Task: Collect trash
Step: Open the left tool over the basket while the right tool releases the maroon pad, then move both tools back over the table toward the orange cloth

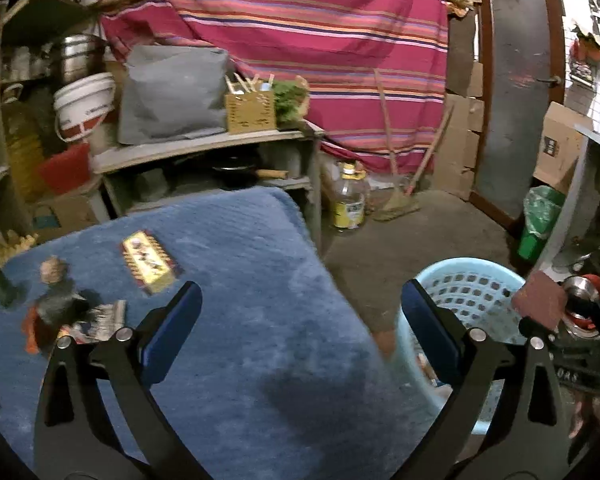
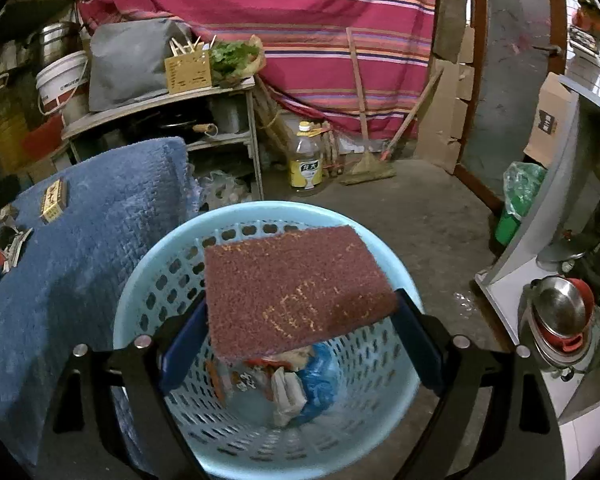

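Cluttered storage room, striped red cloth [image 1: 300,20] hanging at the back, concrete floor [image 2: 420,208]. A counter covered with a blue fuzzy mat [image 1: 240,300] sits on the left of both views. A light blue perforated basket [image 2: 160,280] stands on the floor just beside the counter's edge.

Right tool [image 2: 300,320] is clamped on a reddish-brown scouring pad [image 2: 296,288], pad wedged flat between both blue fingers, held over the basket opening. Basket bottom already has trash: blue plastic bag [image 2: 320,376], crumpled white paper [image 2: 288,392], some wrappers.

Left tool [image 1: 300,328] has its jaws wide apart, nothing between them, hovering over the mat's right edge with the basket at its right finger.

Remaining trash on the mat, far left: yellow patterned small box [image 1: 150,262], flat, apart from the rest; a dark crumpled wrapper pile [image 1: 60,312] with orange bits near it, blurred. A yellow-labelled oil bottle [image 1: 350,200] stands on the floor behind.
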`<state>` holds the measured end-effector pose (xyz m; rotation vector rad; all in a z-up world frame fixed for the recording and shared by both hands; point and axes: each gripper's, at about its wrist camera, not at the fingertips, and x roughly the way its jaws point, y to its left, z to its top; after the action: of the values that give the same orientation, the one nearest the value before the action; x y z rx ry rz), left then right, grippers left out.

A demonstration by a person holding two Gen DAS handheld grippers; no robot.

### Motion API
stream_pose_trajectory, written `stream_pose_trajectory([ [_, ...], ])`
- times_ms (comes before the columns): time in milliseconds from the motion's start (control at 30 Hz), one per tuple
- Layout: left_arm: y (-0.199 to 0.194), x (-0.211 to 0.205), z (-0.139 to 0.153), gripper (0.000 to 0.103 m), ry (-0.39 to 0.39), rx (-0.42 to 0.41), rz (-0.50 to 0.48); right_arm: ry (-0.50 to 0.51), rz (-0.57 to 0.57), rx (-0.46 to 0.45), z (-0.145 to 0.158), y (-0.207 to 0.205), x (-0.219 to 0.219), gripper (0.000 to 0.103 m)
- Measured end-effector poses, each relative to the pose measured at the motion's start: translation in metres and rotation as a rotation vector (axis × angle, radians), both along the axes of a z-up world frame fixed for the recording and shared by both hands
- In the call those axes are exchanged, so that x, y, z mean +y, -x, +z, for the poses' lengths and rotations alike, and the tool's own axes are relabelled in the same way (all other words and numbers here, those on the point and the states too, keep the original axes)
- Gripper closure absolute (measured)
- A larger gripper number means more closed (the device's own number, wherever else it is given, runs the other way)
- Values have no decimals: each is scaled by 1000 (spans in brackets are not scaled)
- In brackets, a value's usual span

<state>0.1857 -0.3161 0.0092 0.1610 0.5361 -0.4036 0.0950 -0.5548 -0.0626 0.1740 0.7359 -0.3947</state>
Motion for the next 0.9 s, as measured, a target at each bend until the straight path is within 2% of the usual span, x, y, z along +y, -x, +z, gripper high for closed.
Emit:
stream_pose_trajectory([
  [100,2,14,6,6,-13,-27,14,-10,-5,22,-5,-14,1,15],
  [167,2,24,12,6,-27,-44,23,-24,-10,38,-8,-21,-2,8],
  [300,3,41,22,6,-42,-75,42,-14,-35,64,-13,-29,-2,6],
  [500,10,69,34,6,-9,-83,67,-5,-61,81,-13,-31,-2,5],
  [633,11,91,39,6,2,-87,93,-3,-50,62,-5,-29,11,5],
  [800,10,118,40,6,2,-84,129,60,-32,23,11,-30,40,5],
  [900,8,139,39,6,-2,-84,161,63,-25,-7,22,-31,59,5],
])
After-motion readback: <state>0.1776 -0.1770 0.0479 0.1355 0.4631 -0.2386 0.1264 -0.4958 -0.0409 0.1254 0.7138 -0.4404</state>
